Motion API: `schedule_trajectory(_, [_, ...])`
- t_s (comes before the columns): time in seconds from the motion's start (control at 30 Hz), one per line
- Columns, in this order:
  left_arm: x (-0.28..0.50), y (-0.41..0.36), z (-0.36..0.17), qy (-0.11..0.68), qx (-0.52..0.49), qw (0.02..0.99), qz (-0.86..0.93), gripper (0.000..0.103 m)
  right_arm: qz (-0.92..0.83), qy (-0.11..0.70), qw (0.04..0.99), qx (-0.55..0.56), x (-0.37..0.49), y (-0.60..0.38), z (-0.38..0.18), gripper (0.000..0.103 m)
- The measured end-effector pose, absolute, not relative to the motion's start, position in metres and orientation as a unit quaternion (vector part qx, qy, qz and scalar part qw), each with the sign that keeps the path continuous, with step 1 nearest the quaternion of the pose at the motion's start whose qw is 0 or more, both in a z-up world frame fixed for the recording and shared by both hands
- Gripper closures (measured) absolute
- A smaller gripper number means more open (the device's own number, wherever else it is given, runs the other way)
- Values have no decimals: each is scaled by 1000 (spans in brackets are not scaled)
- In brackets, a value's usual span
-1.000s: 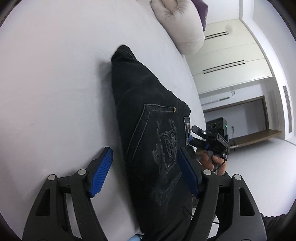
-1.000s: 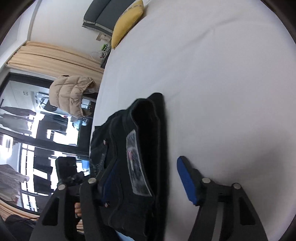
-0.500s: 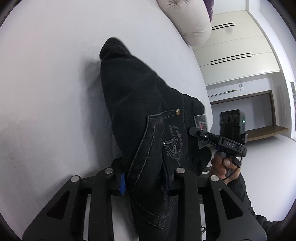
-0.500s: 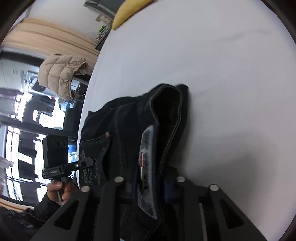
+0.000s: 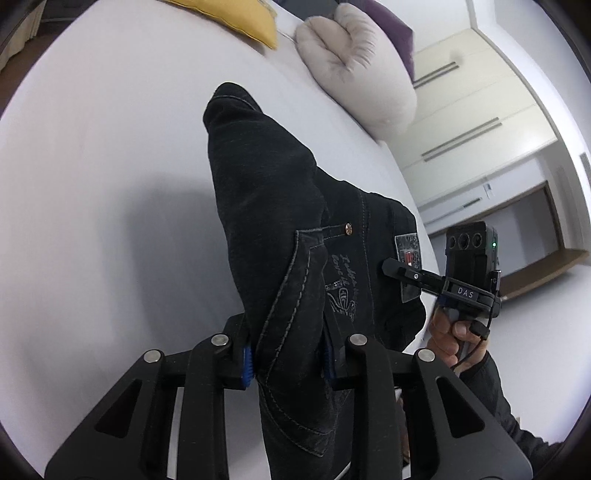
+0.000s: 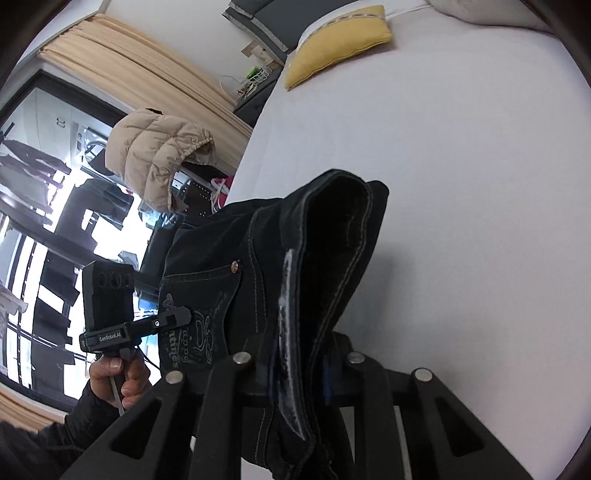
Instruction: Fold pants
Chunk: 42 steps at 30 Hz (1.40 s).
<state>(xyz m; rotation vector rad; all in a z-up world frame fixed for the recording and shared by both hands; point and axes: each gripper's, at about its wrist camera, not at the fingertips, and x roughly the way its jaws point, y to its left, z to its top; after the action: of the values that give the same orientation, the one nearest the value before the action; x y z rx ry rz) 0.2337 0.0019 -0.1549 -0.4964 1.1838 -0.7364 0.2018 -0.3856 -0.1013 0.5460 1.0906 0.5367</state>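
Observation:
Black jeans point(image 5: 273, 206) with an embroidered back pocket hang lifted above a white bed point(image 5: 92, 184). My left gripper point(image 5: 288, 362) is shut on the jeans near the pocket edge, blue pads pinching the denim. My right gripper point(image 6: 299, 373) is shut on the waistband of the jeans point(image 6: 314, 266), by the leather patch. Each gripper shows in the other's view: the right one point(image 5: 391, 266) at the patch, the left one point(image 6: 181, 315) at the pocket. The far end of the jeans rests on the bed.
A yellow cushion point(image 5: 236, 14) and a beige pillow point(image 5: 362, 70) lie at the head of the bed. White wardrobes point(image 5: 480, 122) stand on the right. A beige puffer jacket point(image 6: 155, 147) hangs by the window and curtains at the left.
Both grippers went from open around the jeans to shut on them. The held end has since risen off the bed, and more of the room shows.

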Motion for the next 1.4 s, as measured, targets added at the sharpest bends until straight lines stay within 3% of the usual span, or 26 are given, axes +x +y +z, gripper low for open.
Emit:
schedule_trajectory(0.27, [300,41,-212,566,-231,733,-297,77,251,533,761,271,275,-363,-155,83])
schedule_trajectory(0.37, [306,56,-242,578,-241,723,-291,73,241,545,750,286,285,-363,-181,82])
schedule_trajectory(0.43, [306,61,-253,572,-256,721,-295,68,238,544,742,312,283,-374,-195,70])
schedule_trajectory(0.57, [300,65,-258,561,-266,722,-306,65,248,528,730,356,270,-392,-212,68])
schedule_trajectory(0.67, [300,66,-250,552,-247,743,-287,59,243,519,734,364,263,-396,-207,58])
schedule_trajectory(0.7, [308,57,-248,546,-245,752,-277,54,237,515,738,366,266,-392,-201,49])
schedule_trajectory(0.73, [309,54,-240,536,-242,764,-265,51,231,510,742,368,262,-394,-198,40])
schedule_trajectory(0.8, [296,51,-217,512,-217,795,-243,45,207,501,758,363,252,-401,-188,33])
schedule_trajectory(0.83, [286,52,-203,495,-188,819,-222,36,190,499,770,349,244,-404,-181,31])
schedule_trajectory(0.97, [222,51,-138,401,-83,899,-153,23,153,482,814,285,210,-400,-144,31])
schedule_trajectory(1.03, [184,43,-99,335,-36,934,-121,5,139,457,844,243,192,-389,-116,30])
schedule_trajectory(1.07, [168,37,-85,310,-21,944,-113,3,133,438,862,218,180,-380,-98,30])
schedule_trajectory(1.17, [116,29,-41,230,29,970,-69,0,117,383,900,173,147,-360,-51,22])
schedule_trajectory(1.23, [88,24,-16,194,46,979,-29,0,108,343,921,147,127,-345,-23,11])
schedule_trajectory(1.4, [33,10,19,157,50,985,48,0,77,207,971,96,61,-312,54,0])
